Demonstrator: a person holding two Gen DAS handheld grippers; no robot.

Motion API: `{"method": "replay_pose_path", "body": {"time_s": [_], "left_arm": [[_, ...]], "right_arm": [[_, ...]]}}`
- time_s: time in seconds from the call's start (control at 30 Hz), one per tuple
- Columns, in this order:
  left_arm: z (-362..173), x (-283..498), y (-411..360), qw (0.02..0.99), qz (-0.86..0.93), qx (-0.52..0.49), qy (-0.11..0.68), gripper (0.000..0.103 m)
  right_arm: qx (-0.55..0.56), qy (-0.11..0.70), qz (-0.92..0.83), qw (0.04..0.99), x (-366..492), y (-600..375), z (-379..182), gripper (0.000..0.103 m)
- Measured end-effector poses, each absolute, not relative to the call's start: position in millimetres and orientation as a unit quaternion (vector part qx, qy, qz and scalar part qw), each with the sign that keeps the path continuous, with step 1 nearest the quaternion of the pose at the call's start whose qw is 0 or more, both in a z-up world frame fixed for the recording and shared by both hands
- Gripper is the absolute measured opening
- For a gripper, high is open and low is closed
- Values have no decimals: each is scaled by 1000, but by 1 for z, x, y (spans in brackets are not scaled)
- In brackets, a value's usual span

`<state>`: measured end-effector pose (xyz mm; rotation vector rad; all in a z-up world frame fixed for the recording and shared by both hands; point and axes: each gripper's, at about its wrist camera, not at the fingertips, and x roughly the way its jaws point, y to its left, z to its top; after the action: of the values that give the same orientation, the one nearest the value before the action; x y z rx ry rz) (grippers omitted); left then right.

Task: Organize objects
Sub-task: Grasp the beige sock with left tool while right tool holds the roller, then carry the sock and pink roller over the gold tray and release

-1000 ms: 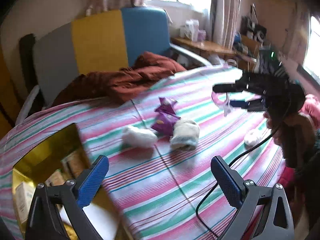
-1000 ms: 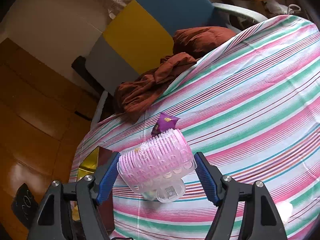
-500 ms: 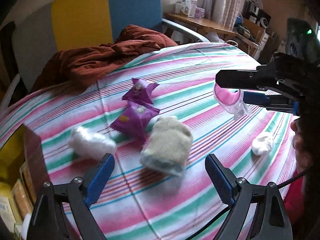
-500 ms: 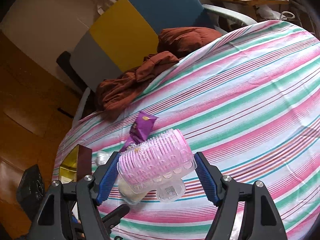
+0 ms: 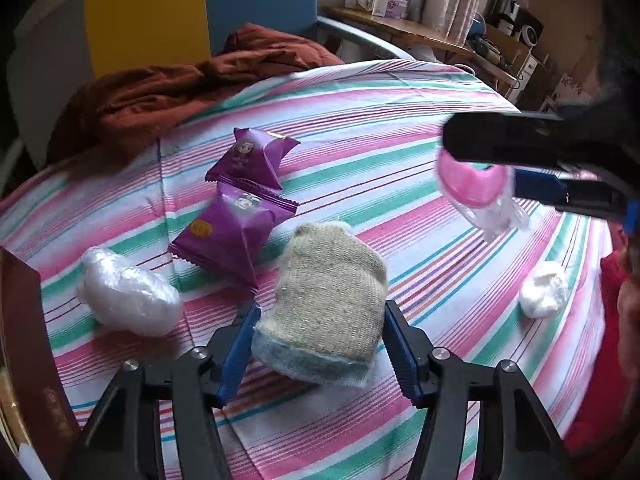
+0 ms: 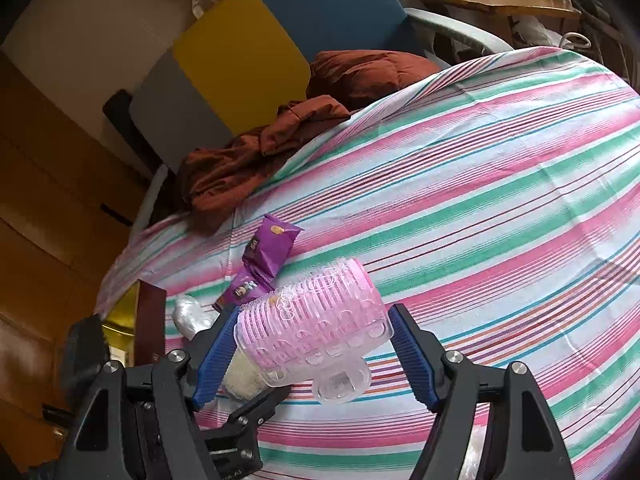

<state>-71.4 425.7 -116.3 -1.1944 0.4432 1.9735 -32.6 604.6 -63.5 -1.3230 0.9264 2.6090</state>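
Note:
A beige rolled sock (image 5: 328, 304) lies on the striped cloth between the fingers of my left gripper (image 5: 320, 344), whose jaws are closing around it, pads at its sides. My right gripper (image 6: 312, 348) is shut on a pink hair roller (image 6: 316, 320) and holds it above the cloth; the roller also shows in the left wrist view (image 5: 472, 180). Two purple snack packets (image 5: 236, 232) lie just beyond the sock. A white plastic-wrapped bundle (image 5: 124, 292) lies to the left, and a small white ball (image 5: 544, 288) to the right.
A gold and dark red box (image 5: 28, 344) stands at the left edge, also in the right wrist view (image 6: 140, 320). A rust-brown cloth (image 5: 180, 84) is heaped at the far side by a blue and yellow chair (image 6: 280, 28). A wooden desk (image 5: 420, 36) stands behind.
My left gripper has moved forward and down onto the sock and its jaws have narrowed around it. My right gripper has kept the roller and shifted slightly over the cloth.

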Motion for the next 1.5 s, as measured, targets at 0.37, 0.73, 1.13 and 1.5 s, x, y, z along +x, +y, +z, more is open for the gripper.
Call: {"method": "replay_pose_path", "body": {"time_s": [0.37,0.73,1.13,1.5], "left_arm": [[-124,-69,414,374,785,-466,162,57],[-125,-64,410,379,791,-452,166,54],[-106,-52,389,355,812,-435,158,48],[-44,-20,338,356,842,-386,126,48]], "right_arm": [[-456,272,846,56,-38,599,-70,75],[-473,243,844,70,-44,595,-75,75],[-475,228,846,80,-45,594,-76,75],[-457,199,863,78,-43,583,-66,75]]}}
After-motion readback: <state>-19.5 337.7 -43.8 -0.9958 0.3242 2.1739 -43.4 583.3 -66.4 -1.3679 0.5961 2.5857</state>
